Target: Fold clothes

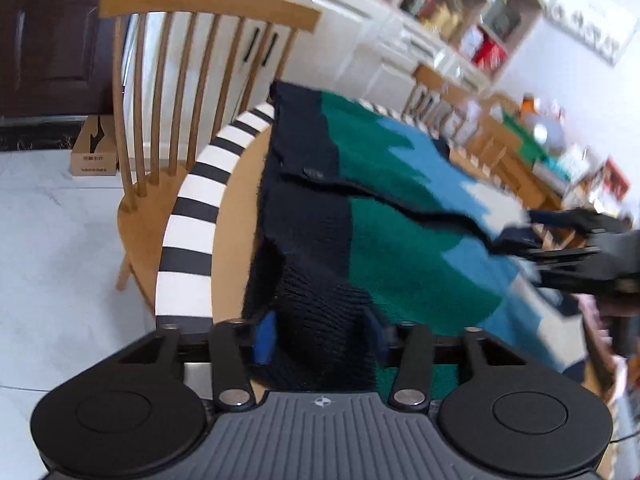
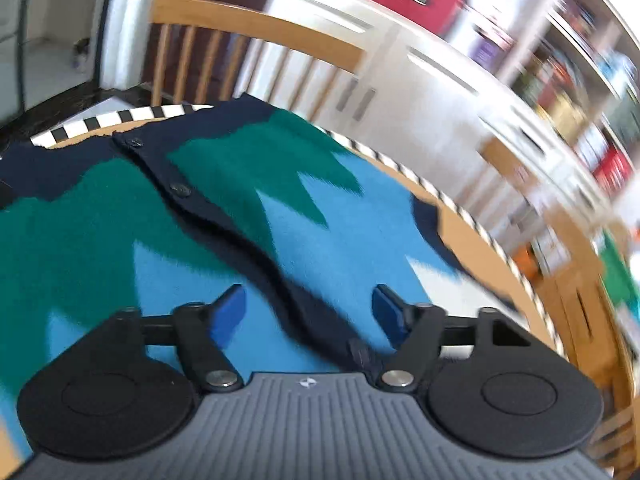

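A knitted cardigan in navy, green, blue and white, with dark buttons down its placket, lies spread on a round wooden table with a black-and-white striped rim. My left gripper is shut on a bunched navy part of the knit at the near edge. In the right wrist view the cardigan fills the table below my right gripper. That gripper is open, its blue pads apart over the blue panel and the placket, pinching nothing. The left wrist view shows the right gripper blurred at the cardigan's far right edge.
A wooden spindle-back chair stands just behind the table, also in the right wrist view. A cardboard box sits on the pale tiled floor. White cabinets and full shelves line the wall. More chairs and clutter lie right.
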The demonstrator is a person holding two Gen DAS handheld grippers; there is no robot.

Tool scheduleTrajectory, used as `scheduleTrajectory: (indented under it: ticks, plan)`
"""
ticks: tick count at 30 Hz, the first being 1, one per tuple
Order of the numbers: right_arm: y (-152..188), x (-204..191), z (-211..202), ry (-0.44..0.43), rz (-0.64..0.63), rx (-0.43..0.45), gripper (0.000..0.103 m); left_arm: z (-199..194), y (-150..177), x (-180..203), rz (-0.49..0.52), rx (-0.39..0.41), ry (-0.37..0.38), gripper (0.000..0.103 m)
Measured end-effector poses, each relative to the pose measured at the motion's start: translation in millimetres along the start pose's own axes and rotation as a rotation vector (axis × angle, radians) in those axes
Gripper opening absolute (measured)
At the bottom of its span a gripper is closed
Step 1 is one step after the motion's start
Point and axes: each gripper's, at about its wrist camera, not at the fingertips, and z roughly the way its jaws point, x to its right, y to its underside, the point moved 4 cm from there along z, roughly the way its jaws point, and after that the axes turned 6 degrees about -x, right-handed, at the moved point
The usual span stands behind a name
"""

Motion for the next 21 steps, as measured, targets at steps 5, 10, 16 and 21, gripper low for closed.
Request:
scheduleTrajectory:
  ticks: [5,10,16,21]
  plan:
    - [78.3,25.5,-28.2,0.081,0.164,-0.135,0.068,-5.3,11.3,8.3,0.011,-0.073,-0.068,0.007]
    - [149.2,39.2,-36.7,0.042,0.33,-0.214,0.042,-19.5,35.4,30.2,0.106,-0.101,-0.17,0.007]
    - [186.3,44.9,-59.8,-0.011,0.301,-0.25,0.041,-40.6,77.2,52.4,0.04,-0.136,-0.203,0.007]
    - [224.9,58.6,-88.1,-0.085,0.374,-0.27,0.042,-63.6,121.7,82.9,0.064,-0.134,-0.267,0.009]
